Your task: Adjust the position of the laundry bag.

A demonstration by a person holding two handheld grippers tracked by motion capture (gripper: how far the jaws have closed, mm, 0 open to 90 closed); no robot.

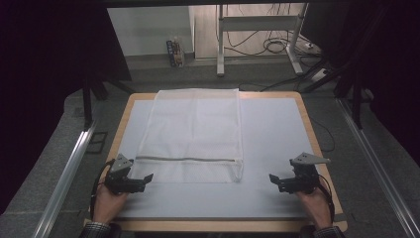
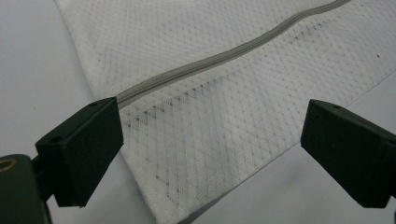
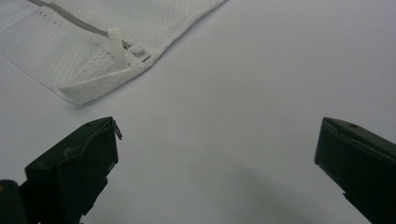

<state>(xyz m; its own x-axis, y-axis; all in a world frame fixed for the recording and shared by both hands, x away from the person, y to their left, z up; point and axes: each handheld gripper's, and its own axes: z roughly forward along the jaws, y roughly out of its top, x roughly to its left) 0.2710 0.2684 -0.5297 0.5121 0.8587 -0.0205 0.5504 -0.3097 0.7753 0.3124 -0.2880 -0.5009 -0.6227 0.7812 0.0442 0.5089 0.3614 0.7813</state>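
High view looks down on a wooden table [image 1: 125,110] topped with a pale grey mat [image 1: 277,144]. A white mesh laundry bag [image 1: 193,129] lies flat on the mat, left of the middle, its far edge reaching the table's back rim and its near edge running across the mat between the two hands. A grey zipper [image 1: 188,159] crosses the bag from side to side close to that near edge.

At the lower left, the left hand [image 1: 108,201] holds the left gripper [image 1: 146,178] low over the mat, its black jaws pointing toward the bag's near left corner and standing apart with nothing pressed between them. At the lower right, the right hand [image 1: 314,203] holds the right gripper [image 1: 273,179], jaws aimed inward toward the bag's near right corner but well short of it, over bare mat.

Left gripper view has the mesh laundry bag [image 2: 224,93] spread between and beyond the two wide-apart jaws, the zipper [image 2: 219,56] running diagonally across it; the bag's corner sits just below the jaws' line, not gripped.

Right gripper view has both jaws spread wide over plain mat [image 3: 261,93]. The bag's corner [image 3: 107,60] lies farther off at the upper left, slightly folded up, with a small white zipper pull tab [image 3: 116,52] lying on the mesh at the zipper's end.
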